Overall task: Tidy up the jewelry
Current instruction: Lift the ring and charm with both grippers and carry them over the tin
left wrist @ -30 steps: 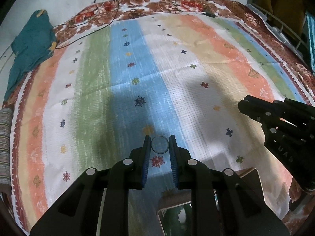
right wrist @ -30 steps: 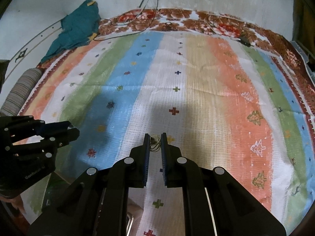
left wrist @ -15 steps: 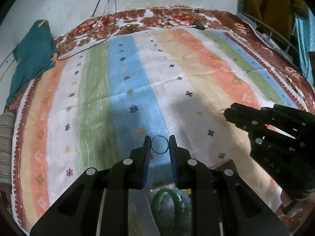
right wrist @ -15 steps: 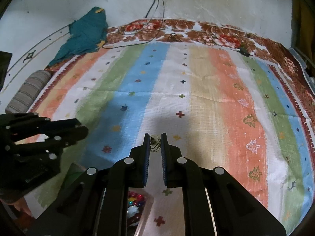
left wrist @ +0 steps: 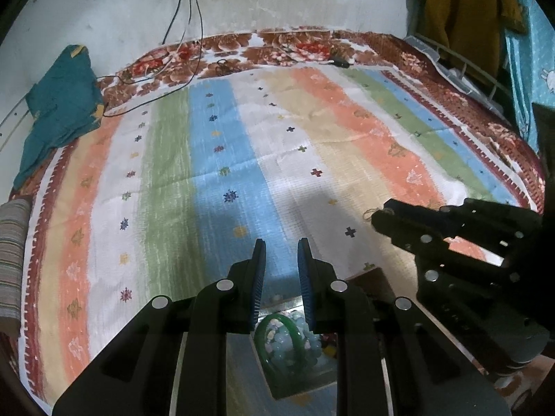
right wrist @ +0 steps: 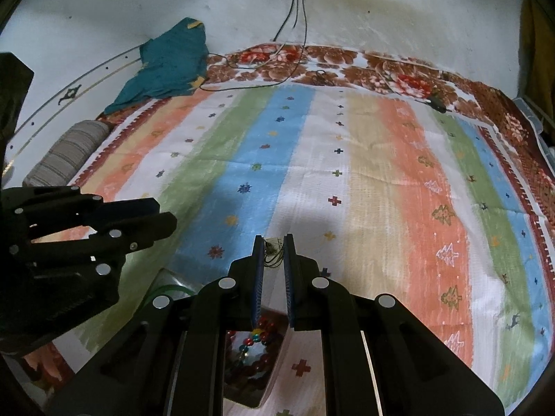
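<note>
Over the striped bedspread [left wrist: 215, 173]:
Left hand-held gripper [left wrist: 280, 253]: fingers apart, nothing between.
Right hand-held gripper [right wrist: 274, 251]: clamped on tangled thin chain [right wrist: 273, 247].
Below: green bangle [left wrist: 277, 343], pale beads.

Green bangle [left wrist: 279, 341] lies flat in open box compartment [left wrist: 305, 386], pale green beads [left wrist: 295, 338] within and beside its ring. Neighbouring compartment holds dark red beads [right wrist: 255, 369] and multicoloured beads [right wrist: 258, 334]. Small tangled earring [right wrist: 272, 247] pinched between right gripper [right wrist: 273, 242] jaws.
</note>
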The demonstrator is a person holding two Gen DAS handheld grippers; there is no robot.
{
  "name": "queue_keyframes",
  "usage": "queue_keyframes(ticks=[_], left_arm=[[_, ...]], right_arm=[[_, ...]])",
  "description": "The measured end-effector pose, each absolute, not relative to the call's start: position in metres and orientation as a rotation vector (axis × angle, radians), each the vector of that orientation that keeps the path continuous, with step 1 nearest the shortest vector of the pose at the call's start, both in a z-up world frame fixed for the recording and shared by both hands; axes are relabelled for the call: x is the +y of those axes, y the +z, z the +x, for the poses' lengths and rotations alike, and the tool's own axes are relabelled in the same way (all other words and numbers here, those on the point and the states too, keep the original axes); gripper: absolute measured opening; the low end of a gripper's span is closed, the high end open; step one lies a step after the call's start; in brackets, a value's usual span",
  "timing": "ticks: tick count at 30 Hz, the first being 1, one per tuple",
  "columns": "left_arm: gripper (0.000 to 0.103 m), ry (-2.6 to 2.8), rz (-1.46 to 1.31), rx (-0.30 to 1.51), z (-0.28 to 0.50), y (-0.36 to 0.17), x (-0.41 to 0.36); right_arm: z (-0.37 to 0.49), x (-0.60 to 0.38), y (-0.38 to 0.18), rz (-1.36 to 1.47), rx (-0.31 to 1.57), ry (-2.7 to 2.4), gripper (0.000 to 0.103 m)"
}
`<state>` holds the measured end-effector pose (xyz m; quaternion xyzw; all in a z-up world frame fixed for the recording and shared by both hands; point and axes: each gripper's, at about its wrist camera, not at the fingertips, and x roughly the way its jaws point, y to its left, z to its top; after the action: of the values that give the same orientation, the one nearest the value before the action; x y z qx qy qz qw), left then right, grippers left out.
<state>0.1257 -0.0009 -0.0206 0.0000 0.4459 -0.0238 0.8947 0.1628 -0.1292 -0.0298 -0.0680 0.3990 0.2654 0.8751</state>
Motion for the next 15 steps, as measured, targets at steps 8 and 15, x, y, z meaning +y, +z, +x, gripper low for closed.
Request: queue_keyframes(ticks=[8, 15], left_arm=[[0.018, -0.05, -0.049, 0.9, 0.108, -0.01, 0.005], [0.018, -0.026, -0.135, 0.945, 0.111, -0.017, 0.023]], right_arm=[[0.147, -0.131, -0.028, -0.138, 0.832, 0.577, 0.012], [0.141, -0.137, -0.03, -0.111, 0.853, 0.592, 0.012]])
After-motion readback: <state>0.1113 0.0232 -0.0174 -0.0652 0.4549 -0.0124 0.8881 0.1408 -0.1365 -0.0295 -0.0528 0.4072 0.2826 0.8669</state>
